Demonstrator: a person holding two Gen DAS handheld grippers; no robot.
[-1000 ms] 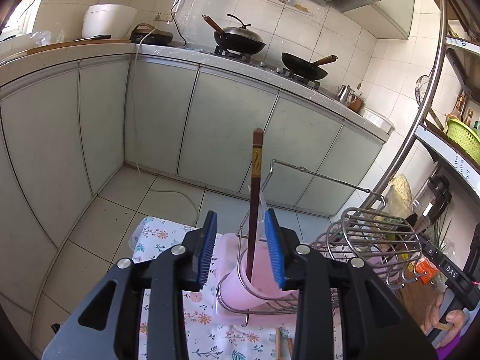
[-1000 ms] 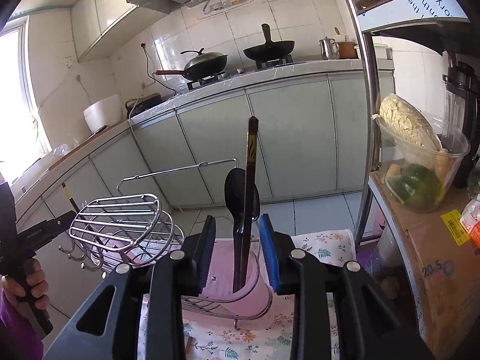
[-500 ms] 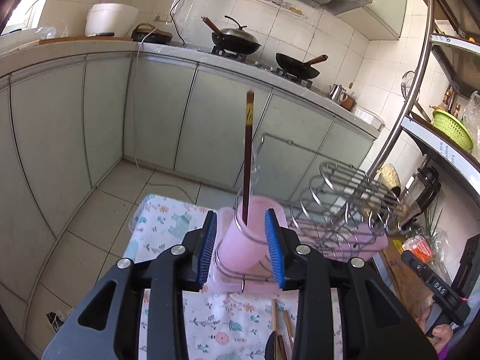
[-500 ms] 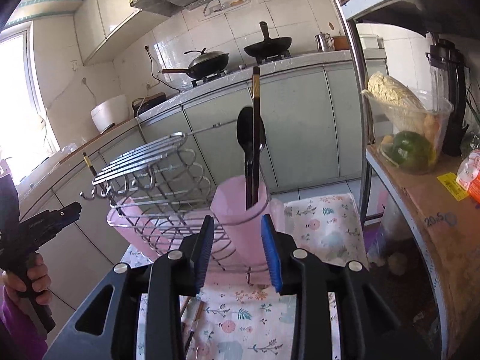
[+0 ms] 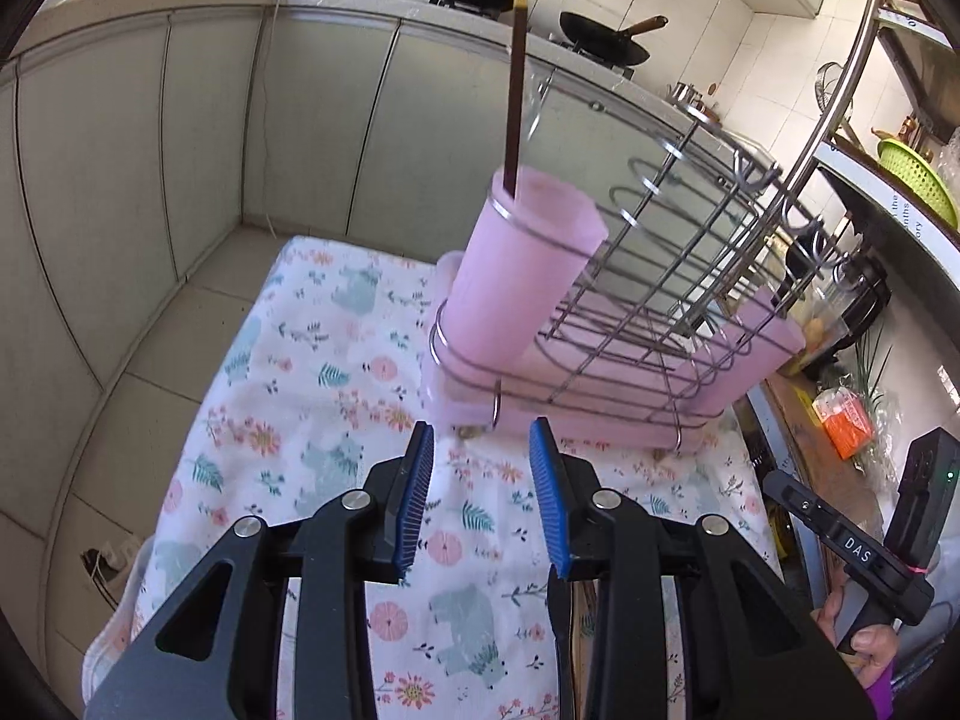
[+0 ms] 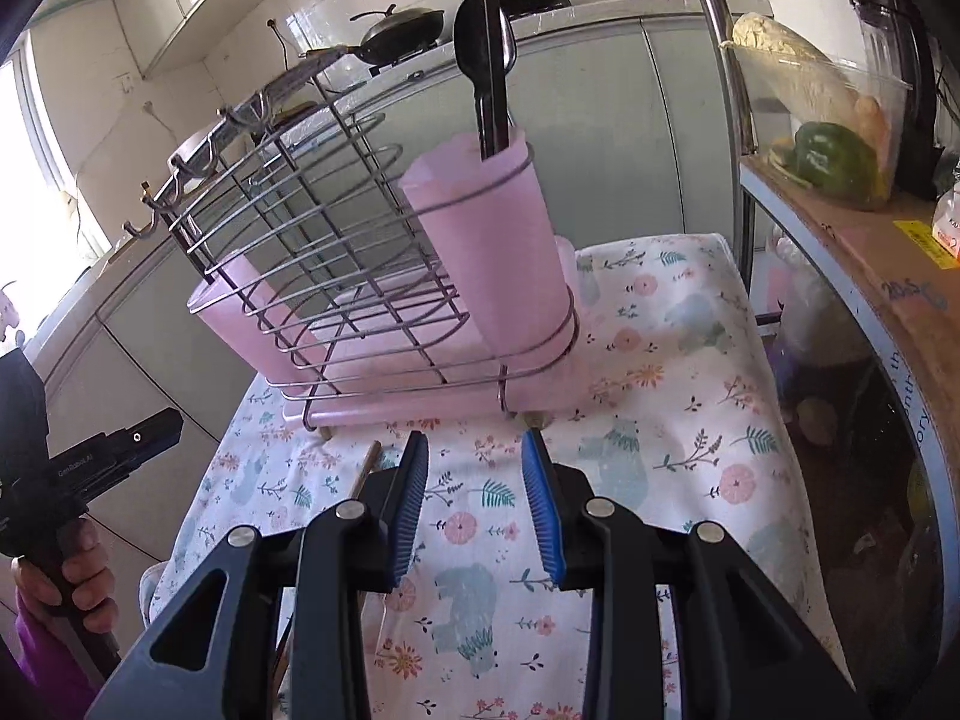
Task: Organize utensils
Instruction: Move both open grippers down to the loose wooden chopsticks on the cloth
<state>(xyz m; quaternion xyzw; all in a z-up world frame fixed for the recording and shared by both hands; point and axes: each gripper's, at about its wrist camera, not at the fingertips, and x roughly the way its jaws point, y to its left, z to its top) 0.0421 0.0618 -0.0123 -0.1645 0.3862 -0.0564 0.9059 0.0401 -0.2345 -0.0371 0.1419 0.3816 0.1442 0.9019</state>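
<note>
A wire rack (image 5: 660, 276) on a pink tray stands on the floral cloth, with a pink cup at each end. The near cup (image 5: 522, 276) in the left wrist view holds one brown chopstick (image 5: 515, 78) upright. My left gripper (image 5: 482, 435) hovers open just short of that cup, nothing between its pads. In the right wrist view the other cup (image 6: 498, 252) holds a black spoon (image 6: 477, 42) and a dark chopstick (image 6: 491, 30). My right gripper (image 6: 474, 441) stands open in front of it, holding nothing. A loose chopstick (image 6: 366, 468) lies on the cloth beside it.
Dark utensils (image 5: 564, 612) lie on the cloth, half hidden under my left gripper. A metal shelf with a cardboard box (image 6: 888, 276) and bagged vegetables (image 6: 834, 156) borders the table's right side. Grey kitchen cabinets (image 5: 180, 120) stand beyond the floor gap. The cloth's edges drop off left and far.
Both grippers have drawn back and sunk away from the cups. The chopsticks that stood between their pads stay upright in the cups. The jaws keep about the same width.
</note>
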